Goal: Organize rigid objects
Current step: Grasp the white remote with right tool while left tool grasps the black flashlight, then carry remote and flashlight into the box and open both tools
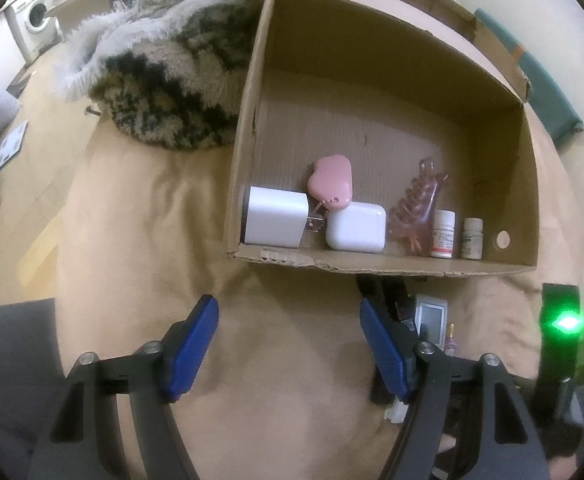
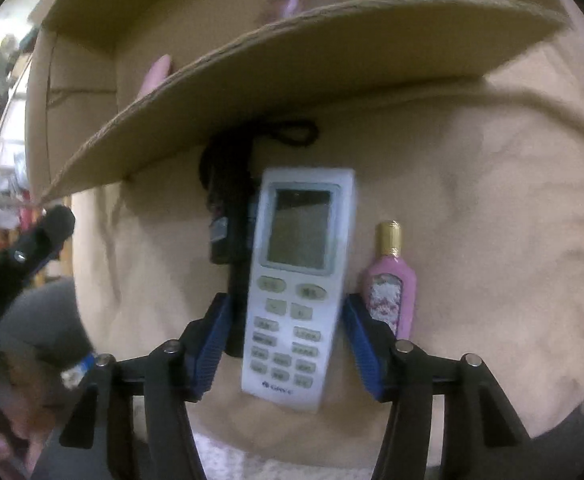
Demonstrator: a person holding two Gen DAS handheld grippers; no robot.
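A cardboard box (image 1: 443, 268) stands on the tan blanket. Along its near wall are a white charger cube (image 1: 276, 216), a pink heart-shaped case (image 1: 331, 180), a white earbud case (image 1: 355, 228), a pink hair claw (image 1: 415, 208) and two small white pill bottles (image 1: 443, 234). My left gripper (image 1: 290, 344) is open and empty in front of the box. My right gripper (image 2: 286, 344) is open around a white air-conditioner remote (image 2: 299, 276), with its pads beside it. A pink perfume bottle (image 2: 389, 284) lies right of the remote and a black device (image 2: 228, 208) left of it.
A shaggy patterned rug (image 1: 172, 80) lies bunched left of the box. The box flap (image 2: 292, 76) overhangs the top of the black device. The remote (image 1: 431, 316) and perfume bottle (image 1: 450, 342) also show at the right in the left wrist view. A washing machine (image 1: 36, 16) stands far left.
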